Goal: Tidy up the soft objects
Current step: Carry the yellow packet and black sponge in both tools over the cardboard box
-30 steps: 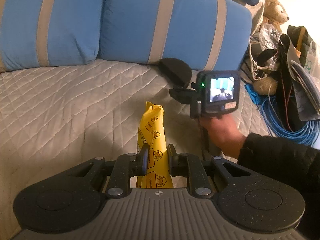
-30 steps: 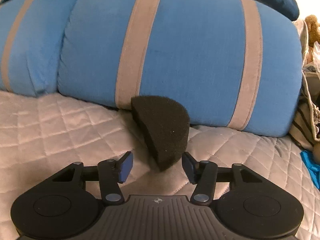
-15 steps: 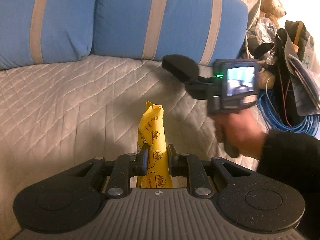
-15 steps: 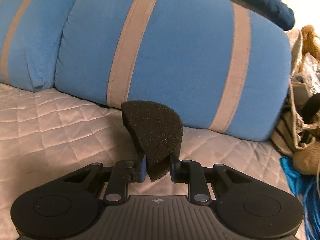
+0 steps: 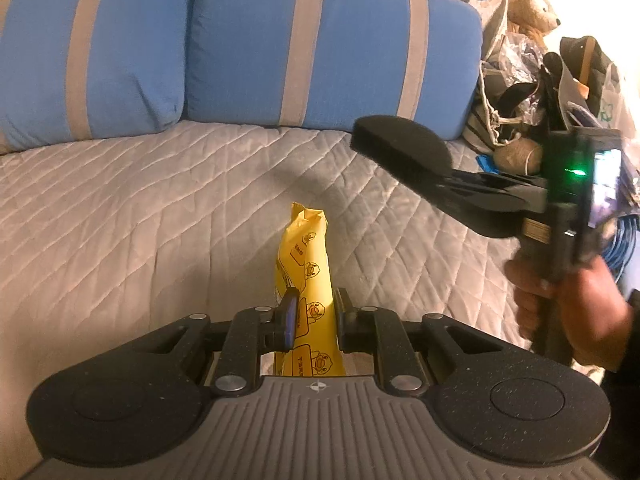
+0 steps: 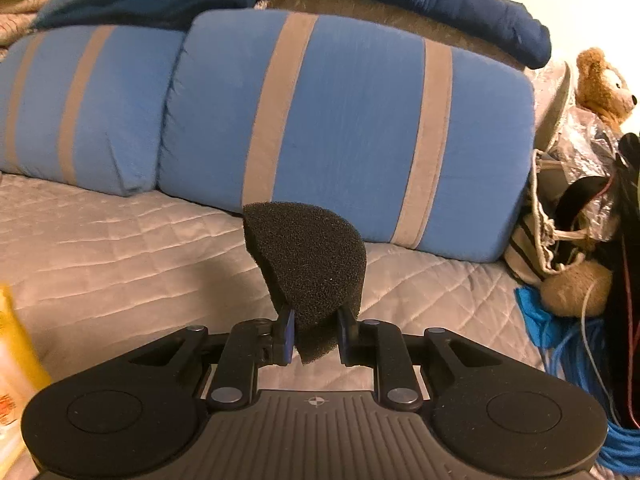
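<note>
**Two soft things in hand, nowhere chosen yet to put them**

The right gripper (image 6: 314, 330) has just closed on the black sponge (image 6: 306, 268), and its jaws now pinch the narrow lower tip while the broad rounded part stands up in front of the striped blue cushion (image 6: 348, 128). Seen from the left wrist, the sponge (image 5: 400, 146) hangs clear above the quilted cover (image 5: 140, 208), with nothing under it. The left gripper (image 5: 312, 320) is clamped on the yellow packet (image 5: 306, 280), which stands upright between the pads with its top pointing away over the bed.

The step in hand looks like carrying the sponge to wherever the soft things are being gathered (the frames do not show which place that is). To do it well:

- Keep the pinch steady. Foam squashes, so the hold is on a small compressed tip and a jerk could let it slip out
- Move it level and unhurried, keeping it off the cushion edge
- Steer well clear of the heap at the right, where a teddy bear (image 6: 604, 88), bags and a blue cable (image 6: 580, 360) could snag
- Hold the packet still meanwhile, so the two grippers do not cross
- Lower the sponge until it rests on something before letting the jaws part
</note>
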Demonstrator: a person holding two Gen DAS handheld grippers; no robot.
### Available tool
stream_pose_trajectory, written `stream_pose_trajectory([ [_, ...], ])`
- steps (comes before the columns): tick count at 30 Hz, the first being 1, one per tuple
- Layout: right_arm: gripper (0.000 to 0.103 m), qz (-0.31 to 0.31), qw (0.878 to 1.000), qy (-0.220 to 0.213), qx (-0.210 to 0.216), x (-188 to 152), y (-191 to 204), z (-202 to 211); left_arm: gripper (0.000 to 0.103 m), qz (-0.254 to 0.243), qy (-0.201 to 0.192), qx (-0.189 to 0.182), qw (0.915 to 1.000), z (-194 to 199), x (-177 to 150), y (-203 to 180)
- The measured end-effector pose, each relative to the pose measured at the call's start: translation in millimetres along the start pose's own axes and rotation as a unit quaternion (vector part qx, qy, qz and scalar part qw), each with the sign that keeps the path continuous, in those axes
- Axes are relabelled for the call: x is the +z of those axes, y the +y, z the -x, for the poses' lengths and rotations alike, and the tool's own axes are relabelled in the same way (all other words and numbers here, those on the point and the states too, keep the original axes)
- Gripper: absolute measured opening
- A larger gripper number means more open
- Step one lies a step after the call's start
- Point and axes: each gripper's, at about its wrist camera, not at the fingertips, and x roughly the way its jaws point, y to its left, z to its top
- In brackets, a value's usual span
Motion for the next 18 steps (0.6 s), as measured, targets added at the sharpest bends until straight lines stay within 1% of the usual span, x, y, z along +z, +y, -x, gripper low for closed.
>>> stream_pose_trajectory([
  [6,0.023,0.007,1.0,-0.004,0.013,-10,1,56,0.018,0.009,-0.012,-0.005,0.9999,20,-16,-1],
  [12,0.023,0.009,1.0,-0.003,0.027,-28,3,117,0.018,0.018,-0.02,-0.01,0.9996,44,-37,-7],
  [18,0.023,0.007,0.999,0.005,0.043,-50,5,167,0.018,0.005,-0.023,-0.018,0.9996,69,-65,-23],
])
